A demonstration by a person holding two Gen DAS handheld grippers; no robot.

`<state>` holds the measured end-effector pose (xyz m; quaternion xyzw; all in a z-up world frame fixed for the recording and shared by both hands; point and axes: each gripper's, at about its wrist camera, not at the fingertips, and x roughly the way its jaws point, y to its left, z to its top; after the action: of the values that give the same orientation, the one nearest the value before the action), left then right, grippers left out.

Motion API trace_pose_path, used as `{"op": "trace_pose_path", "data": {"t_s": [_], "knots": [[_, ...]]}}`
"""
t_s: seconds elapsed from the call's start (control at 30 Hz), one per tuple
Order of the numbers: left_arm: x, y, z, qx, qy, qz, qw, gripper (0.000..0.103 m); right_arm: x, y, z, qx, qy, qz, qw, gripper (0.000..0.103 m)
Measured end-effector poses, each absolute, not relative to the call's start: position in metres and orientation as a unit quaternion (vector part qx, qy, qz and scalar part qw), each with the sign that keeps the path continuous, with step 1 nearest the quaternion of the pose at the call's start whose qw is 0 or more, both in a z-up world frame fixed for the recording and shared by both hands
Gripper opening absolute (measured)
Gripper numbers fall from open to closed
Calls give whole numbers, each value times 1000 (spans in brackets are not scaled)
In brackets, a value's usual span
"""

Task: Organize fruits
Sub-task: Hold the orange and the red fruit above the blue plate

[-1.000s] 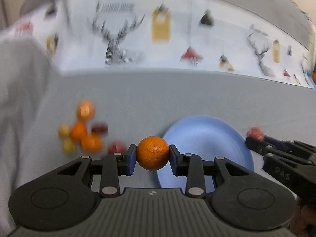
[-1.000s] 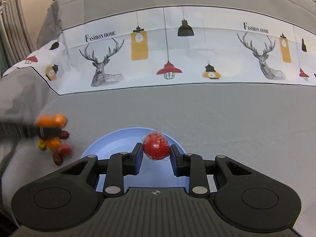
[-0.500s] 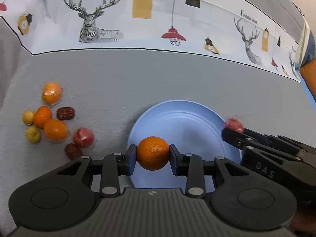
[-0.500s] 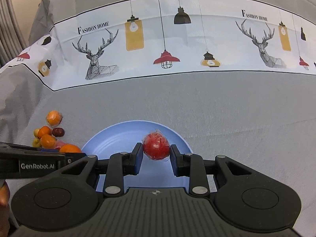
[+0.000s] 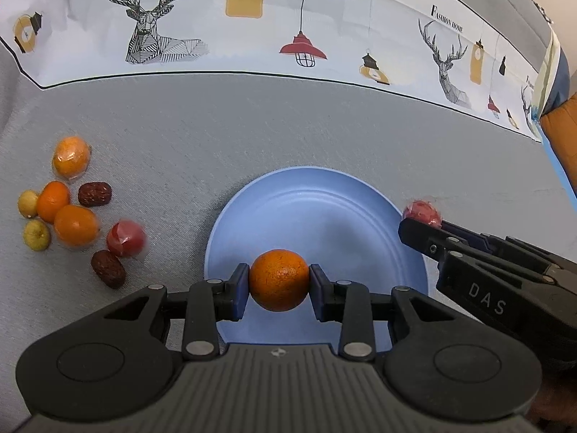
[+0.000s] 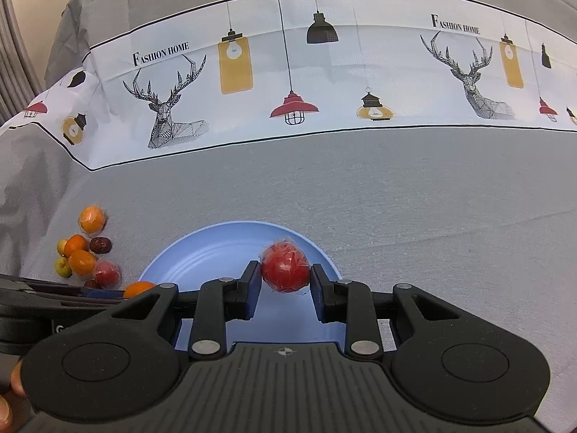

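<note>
My left gripper is shut on an orange and holds it over the near edge of the blue plate. My right gripper is shut on a red wrapped fruit over the plate's right side; it shows in the left wrist view at the plate's right rim. The plate holds nothing. A heap of loose fruit lies left of the plate: oranges, a red wrapped fruit, dark dates and small yellow fruits.
The table wears a grey cloth with a white printed band of deer and lamps at the back. An orange and blue object stands at the far right edge.
My left gripper has carried the orange rightward from beside the fruit heap to over the plate's near edge. My right gripper has stayed over the plate with the red fruit.
</note>
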<state>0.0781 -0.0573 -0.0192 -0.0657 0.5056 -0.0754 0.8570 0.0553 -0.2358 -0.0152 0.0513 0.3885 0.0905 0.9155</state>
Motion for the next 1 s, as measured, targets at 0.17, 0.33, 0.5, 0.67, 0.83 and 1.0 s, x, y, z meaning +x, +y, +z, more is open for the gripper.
{"op": "trace_pose_path", "data": {"t_s": [0.17,0.33,0.5,0.67,0.83,1.0], "knots": [[79,-59,-20,-65,506,-77,857,38,55,-234,-16,50,391,94,914,31],[80,-59,-20,-66,506,-78,857,38,56,-233,-16,49,390,95,915,31],[80,-59,-19,-66,506,-78,857,38,55,-232,-16,47,390,95,915,31],[79,-59,-19,-67,505,-78,857,38,56,-232,-17,46,390,95,915,31],[79,-58,-20,-67,505,-78,857,38,56,-232,-17,46,390,95,915,31],[80,-60,-19,-68,505,-78,857,38,56,-232,-17,46,390,95,915,31]]}}
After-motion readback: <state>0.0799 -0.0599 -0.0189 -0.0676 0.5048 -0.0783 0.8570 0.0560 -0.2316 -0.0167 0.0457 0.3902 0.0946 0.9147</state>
